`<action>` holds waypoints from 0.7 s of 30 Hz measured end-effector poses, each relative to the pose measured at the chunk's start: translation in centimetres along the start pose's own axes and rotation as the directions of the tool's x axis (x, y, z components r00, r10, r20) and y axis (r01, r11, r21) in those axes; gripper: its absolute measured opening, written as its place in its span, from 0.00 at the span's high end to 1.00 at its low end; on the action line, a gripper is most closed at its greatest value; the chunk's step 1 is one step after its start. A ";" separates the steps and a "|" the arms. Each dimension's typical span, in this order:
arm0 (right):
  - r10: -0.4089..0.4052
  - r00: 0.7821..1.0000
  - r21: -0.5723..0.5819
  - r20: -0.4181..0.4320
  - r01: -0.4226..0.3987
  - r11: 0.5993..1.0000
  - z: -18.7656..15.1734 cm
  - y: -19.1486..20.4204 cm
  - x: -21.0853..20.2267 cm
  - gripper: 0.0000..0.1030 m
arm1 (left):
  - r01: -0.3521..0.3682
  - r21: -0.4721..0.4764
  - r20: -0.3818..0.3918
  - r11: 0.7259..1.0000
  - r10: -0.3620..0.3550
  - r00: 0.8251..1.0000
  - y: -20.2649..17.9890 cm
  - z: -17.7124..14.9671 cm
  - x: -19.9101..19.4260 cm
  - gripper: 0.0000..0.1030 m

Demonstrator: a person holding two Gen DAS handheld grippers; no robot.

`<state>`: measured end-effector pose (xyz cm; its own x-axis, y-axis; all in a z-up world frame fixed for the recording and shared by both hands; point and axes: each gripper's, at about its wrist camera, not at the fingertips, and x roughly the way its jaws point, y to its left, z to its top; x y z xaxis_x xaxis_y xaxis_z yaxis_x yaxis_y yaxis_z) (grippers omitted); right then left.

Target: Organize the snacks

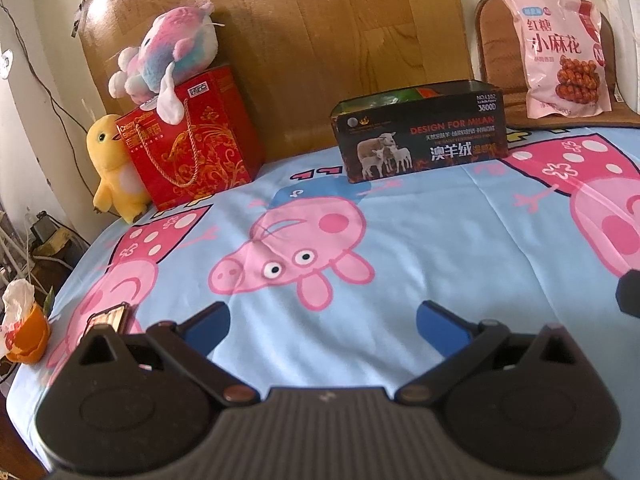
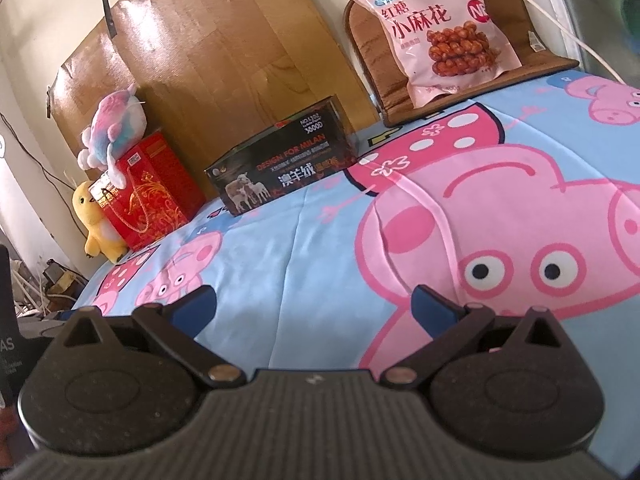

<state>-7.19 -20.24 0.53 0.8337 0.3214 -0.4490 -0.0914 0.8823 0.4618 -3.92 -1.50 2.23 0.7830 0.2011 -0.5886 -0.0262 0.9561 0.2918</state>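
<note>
A black open-topped box [image 1: 420,130] with sheep printed on it stands at the far side of the blue pig-print cloth [image 1: 400,232]; green and orange packets show inside it. It also shows in the right wrist view [image 2: 280,168]. A pink snack bag [image 1: 560,52] leans on a brown cushion at the back right; it shows in the right wrist view [image 2: 440,28] too. A small snack packet [image 1: 108,316] lies by my left gripper's left finger. My left gripper [image 1: 322,320] is open and empty above the cloth. My right gripper [image 2: 314,306] is open and empty.
A red gift bag [image 1: 192,140] with a pastel plush [image 1: 168,52] on top and a yellow duck plush [image 1: 112,168] stand at the back left. A wooden board [image 1: 320,40] leans on the wall behind. An orange cup [image 1: 28,332] sits at the left edge.
</note>
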 end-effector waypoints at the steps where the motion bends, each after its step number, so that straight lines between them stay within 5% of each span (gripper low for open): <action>1: 0.000 1.000 0.002 0.000 0.000 1.000 0.0 0.0 0.0 0.00 | 0.003 0.001 0.000 1.000 -0.003 1.000 -0.1 0.0 0.0 0.00; 21: -0.001 1.000 0.000 -0.001 0.001 1.000 0.0 -0.1 0.1 0.00 | 0.034 0.014 -0.016 0.999 -0.034 0.999 -0.3 0.0 0.0 0.00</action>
<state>-7.10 -20.29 0.47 0.8335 0.3204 -0.4501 -0.0900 0.8826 0.4615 -3.91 -1.75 2.18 0.7736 0.1718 -0.6100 0.0092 0.9594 0.2818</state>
